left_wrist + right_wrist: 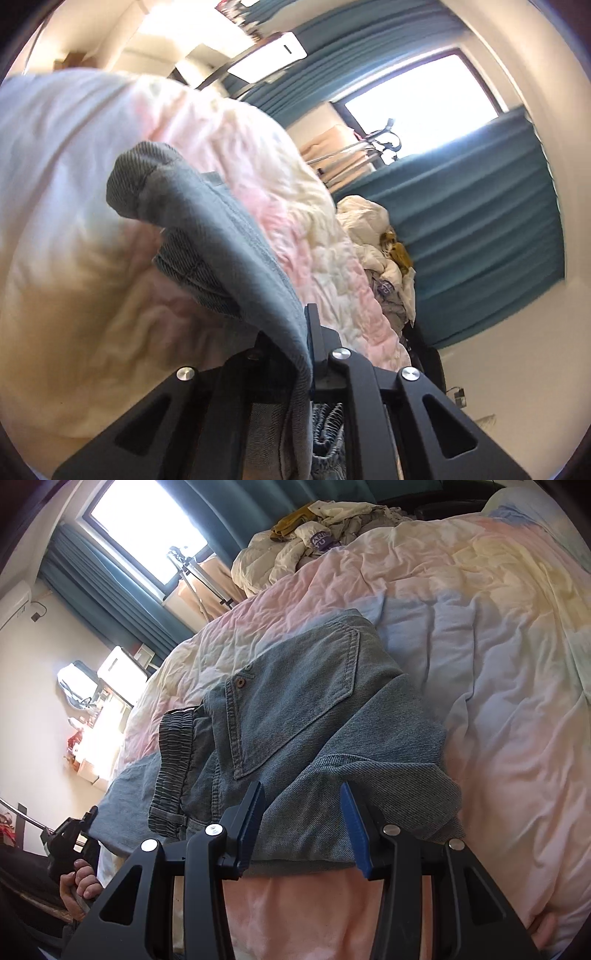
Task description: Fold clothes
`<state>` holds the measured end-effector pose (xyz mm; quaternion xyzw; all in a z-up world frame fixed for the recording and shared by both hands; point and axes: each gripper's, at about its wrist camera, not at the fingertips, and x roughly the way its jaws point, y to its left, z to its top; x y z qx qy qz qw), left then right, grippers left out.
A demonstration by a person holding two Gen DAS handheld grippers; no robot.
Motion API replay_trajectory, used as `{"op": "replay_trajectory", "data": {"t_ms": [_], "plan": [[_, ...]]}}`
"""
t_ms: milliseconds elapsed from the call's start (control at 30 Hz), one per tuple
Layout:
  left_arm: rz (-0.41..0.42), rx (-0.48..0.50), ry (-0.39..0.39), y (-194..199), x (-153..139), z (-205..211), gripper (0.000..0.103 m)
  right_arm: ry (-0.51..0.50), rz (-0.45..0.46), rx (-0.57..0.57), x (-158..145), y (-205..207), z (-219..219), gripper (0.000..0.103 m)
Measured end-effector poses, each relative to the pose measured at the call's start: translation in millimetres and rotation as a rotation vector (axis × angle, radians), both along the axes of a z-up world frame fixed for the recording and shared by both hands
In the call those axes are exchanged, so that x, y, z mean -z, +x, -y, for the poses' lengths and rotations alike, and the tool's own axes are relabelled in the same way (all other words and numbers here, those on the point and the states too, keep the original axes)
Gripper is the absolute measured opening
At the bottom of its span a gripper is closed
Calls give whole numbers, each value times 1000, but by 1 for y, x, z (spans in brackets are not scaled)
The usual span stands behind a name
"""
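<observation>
A pair of light blue denim jeans (303,716) lies folded on the pastel quilt (480,635), back pocket up, elastic waistband to the left. My right gripper (303,805) is open, its blue fingers (352,823) standing wide apart over the near edge of the jeans. My left gripper (308,332) is shut on a fold of the jeans (207,221), which drapes up and over the jaws. The left gripper also shows at the lower left of the right wrist view (70,834), held by a hand.
A heap of unfolded clothes (317,535) lies at the far end of the bed, also in the left wrist view (380,251). Teal curtains (480,236) and a bright window (147,524) are behind. A shelf with clutter (96,716) stands along the wall.
</observation>
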<state>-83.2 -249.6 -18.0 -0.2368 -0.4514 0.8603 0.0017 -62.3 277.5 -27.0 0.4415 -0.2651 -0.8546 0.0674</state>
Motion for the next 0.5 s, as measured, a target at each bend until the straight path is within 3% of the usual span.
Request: {"op": "replay_trajectory", "data": {"t_ms": [167,300,500], "plan": [[-79,43,-44,-7,-49,-40,6,-28,-4,21,0,2,-12,43],[-103,102,-141,-16,-82,-84,6,-62,-9,48,-1,5,-24,43],[-142,184,-253,-23,-112,-144,6,-131,-34,100,-8,10,-48,43]]}}
